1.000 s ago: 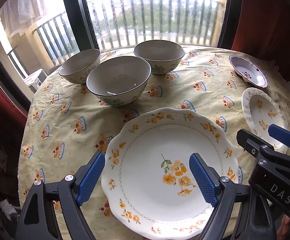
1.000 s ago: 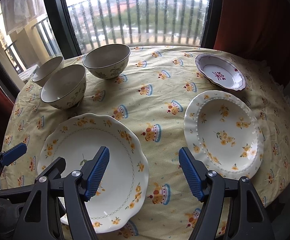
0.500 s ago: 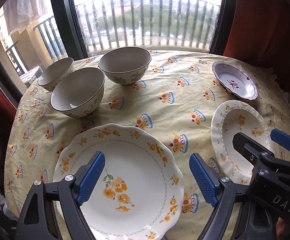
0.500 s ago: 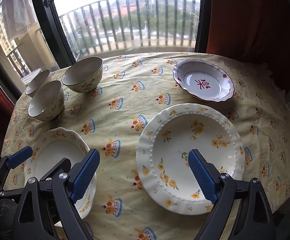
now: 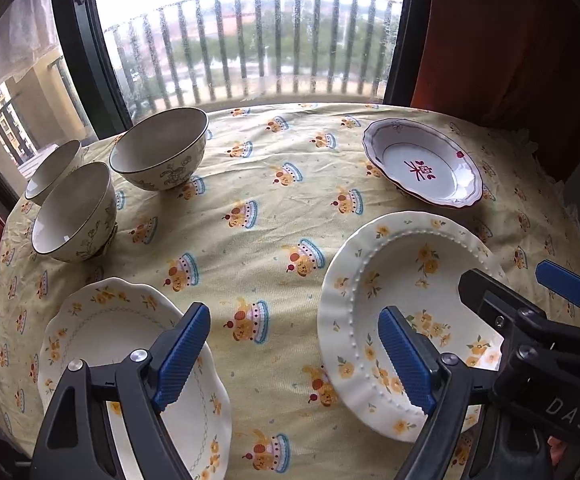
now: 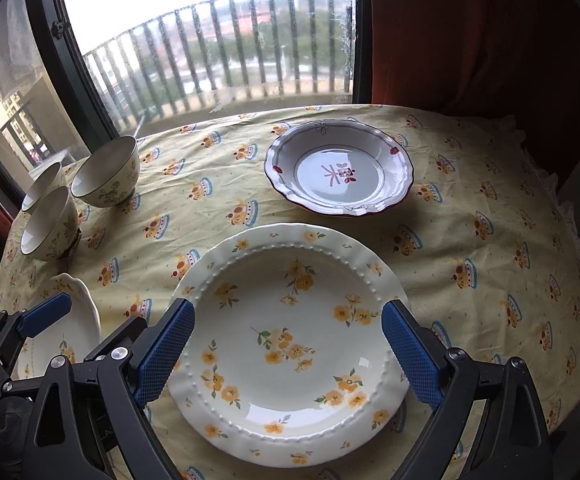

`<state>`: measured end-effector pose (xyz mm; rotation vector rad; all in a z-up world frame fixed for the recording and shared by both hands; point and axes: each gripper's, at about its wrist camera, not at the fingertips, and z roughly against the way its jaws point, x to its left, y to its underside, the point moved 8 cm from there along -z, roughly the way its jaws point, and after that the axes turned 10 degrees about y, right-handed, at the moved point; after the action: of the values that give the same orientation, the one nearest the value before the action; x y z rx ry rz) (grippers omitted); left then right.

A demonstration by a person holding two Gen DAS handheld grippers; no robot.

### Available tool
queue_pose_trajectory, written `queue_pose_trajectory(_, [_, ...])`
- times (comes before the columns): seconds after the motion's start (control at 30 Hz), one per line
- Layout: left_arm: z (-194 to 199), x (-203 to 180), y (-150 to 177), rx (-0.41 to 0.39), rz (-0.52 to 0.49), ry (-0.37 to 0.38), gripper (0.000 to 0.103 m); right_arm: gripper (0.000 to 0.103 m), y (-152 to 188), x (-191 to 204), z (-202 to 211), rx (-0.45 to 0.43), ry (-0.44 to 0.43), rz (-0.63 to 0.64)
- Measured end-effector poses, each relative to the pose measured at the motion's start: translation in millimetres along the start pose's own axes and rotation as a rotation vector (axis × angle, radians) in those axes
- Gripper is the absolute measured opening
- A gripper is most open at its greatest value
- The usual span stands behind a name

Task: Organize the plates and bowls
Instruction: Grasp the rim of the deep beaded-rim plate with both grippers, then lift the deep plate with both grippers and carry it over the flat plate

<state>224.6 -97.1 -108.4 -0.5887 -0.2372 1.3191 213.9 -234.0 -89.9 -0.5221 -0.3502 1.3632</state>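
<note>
Yellow tablecloth (image 6: 470, 216) carries beaded plate (image 6: 290, 344) framed by spread right tongs (image 6: 287, 354); left tongs (image 5: 294, 360) spread.

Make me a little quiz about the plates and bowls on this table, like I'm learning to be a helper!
1. How many bowls stand near the window?
2. True or false: the right gripper is squeezing the beaded flower plate.
3. Which dish has a red mark in its middle? A) the scalloped flower plate B) the purple-rimmed dish C) the nearest bowl

Key
1. Three: the nearest bowl, a second bowl and a third bowl behind it.
2. False. Its jaws are wide open with the plate below them. The left gripper is open too.
3. B
</note>
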Motion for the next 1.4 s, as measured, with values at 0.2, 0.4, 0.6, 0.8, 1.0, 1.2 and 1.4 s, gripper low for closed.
queue_pose_trajectory(0.2, [-30, -21, -1, 0.032, 0.025, -0.019, 0.087, 0.096, -1, -30, -26, 0.042, 0.014, -0.036])
queue_pose_trajectory(0.4, [-55, -30, 3, 0.073, 0.033, -0.051, 0.083, 0.096, 2, -49, -54, 0.092, 0.054, -0.016])
queue_pose_trajectory(0.6, [-74, -33, 13, 0.120, 0.068, -0.048, 0.075, 0.091, 8, -54, -77, 0.143, 0.048, 0.000])
queue_pose_trajectory(0.8, [-80, -30, 21, 0.136, 0.081, -0.094, 0.066, 0.081, 15, -48, -93, 0.188, 0.011, 0.027])
queue_pose_trajectory(1.0, [-79, -30, 21, 0.131, 0.073, -0.086, 0.066, 0.073, 15, -44, -95, 0.189, 0.010, 0.047])
queue_pose_trajectory(1.2, [-79, -25, 17, 0.121, 0.033, -0.055, 0.062, 0.072, 21, -45, -92, 0.205, 0.004, 0.028])
queue_pose_trajectory(1.4, [-79, -16, 13, 0.131, 0.080, -0.035, 0.060, 0.072, 39, -36, -83, 0.215, 0.028, 0.088])
